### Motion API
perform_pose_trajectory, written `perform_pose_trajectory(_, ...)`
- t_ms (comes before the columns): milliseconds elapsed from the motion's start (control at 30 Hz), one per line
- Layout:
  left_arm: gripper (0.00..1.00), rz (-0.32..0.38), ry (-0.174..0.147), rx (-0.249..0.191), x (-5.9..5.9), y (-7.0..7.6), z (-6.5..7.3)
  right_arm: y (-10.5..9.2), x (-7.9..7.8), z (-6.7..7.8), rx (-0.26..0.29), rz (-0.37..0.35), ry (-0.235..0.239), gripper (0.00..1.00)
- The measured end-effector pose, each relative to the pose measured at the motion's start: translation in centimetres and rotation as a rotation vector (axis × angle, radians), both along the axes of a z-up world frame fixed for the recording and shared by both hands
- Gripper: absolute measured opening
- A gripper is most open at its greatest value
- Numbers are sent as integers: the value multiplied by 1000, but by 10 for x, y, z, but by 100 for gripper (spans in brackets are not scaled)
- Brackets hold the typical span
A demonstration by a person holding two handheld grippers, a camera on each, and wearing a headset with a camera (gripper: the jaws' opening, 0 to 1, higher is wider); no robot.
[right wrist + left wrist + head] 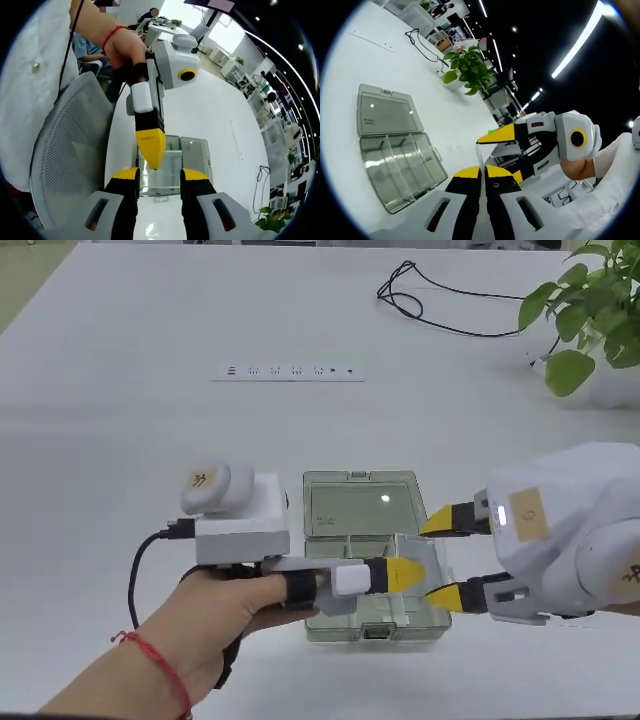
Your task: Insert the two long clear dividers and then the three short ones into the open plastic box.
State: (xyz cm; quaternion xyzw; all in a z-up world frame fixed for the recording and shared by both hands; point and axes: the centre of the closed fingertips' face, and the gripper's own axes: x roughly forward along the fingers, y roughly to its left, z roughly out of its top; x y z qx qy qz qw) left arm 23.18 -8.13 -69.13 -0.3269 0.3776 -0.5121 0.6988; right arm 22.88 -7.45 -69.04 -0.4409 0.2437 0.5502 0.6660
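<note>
The clear plastic box point(338, 625) lies open on the white table, its lid point(360, 505) flat behind it. Clear dividers stand inside the box point(395, 160). My left gripper point(408, 575) hovers over the box's right part, pointing right. In the left gripper view it point(483, 175) is shut on a thin clear divider point(480, 154) that rises edge-on from its jaws. My right gripper point(445, 558) faces it from the right, open. Its point(160, 175) two yellow tips stand on either side of the left gripper's point(151, 147) tip and the clear piece, not touching them.
A white power strip point(290, 371) lies at the table's middle back. A black cable point(430, 300) loops at the back right beside a green plant point(590, 310). A grey mesh chair point(65, 165) stands off the table's near edge.
</note>
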Motion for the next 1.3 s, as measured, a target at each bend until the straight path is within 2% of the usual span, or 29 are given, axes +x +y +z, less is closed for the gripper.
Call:
perform_pose_trajectory(300, 0, 17, -1, -4, 2, 2, 0, 2, 1, 2, 2, 0, -13, 34)
perform_pose_trajectory(433, 0, 15, -20, 0, 0, 2, 1, 2, 3, 5, 13, -6, -16, 34)
perform_pose_trajectory(500, 0, 9, -45, 9, 0, 3, 1, 2, 4, 9, 25, -10, -11, 35)
perform_pose_trajectory(600, 0, -18, -120, 20, -1, 3, 2, 1, 5, 15, 52, -18, 16, 34)
perform_pose_trajectory(633, 0, -35, -171, 31, -2, 3, 3, 1, 3, 17, 70, -19, 47, 34)
perform_pose_trajectory(700, 0, -74, -251, 45, -7, 3, 5, 1, 1, 22, 107, -26, 101, 32)
perform_pose_trajectory(800, 0, -129, -354, 71, -15, 3, 7, 1, -2, 32, 158, -20, 189, 29)
perform_pose_trajectory(833, 0, -146, -382, 76, -17, 3, 8, 1, -2, 35, 169, -17, 203, 28)
perform_pose_trajectory(867, 0, -169, -428, 82, -21, 3, 9, 1, -3, 38, 181, -15, 235, 27)
perform_pose_trajectory(900, 0, -185, -457, 86, -23, 2, 10, 0, -2, 38, 190, -11, 261, 26)
perform_pose_trajectory(933, 0, -208, -500, 92, -26, 2, 11, -2, -3, 39, 195, 0, 300, 25)
perform_pose_trajectory(967, 0, -215, -514, 93, -27, 2, 11, -2, -4, 40, 199, 11, 319, 23)
perform_pose_trajectory(1000, 0, -234, -555, 93, -30, 2, 13, -2, -5, 41, 200, 23, 340, 22)
perform_pose_trajectory(1067, 0, -257, -618, 87, -32, 2, 17, -3, -14, 41, 196, 55, 413, 18)
perform_pose_trajectory(1133, 0, -260, -663, 65, -33, 2, 23, -2, -20, 40, 191, 67, 467, 17)
perform_pose_trajectory(1200, 0, -256, -666, 48, -34, 4, 28, -2, -25, 38, 179, 97, 496, 16)
perform_pose_trajectory(1300, 0, -265, -697, 50, -35, 4, 30, 3, -30, 36, 167, 115, 512, 13)
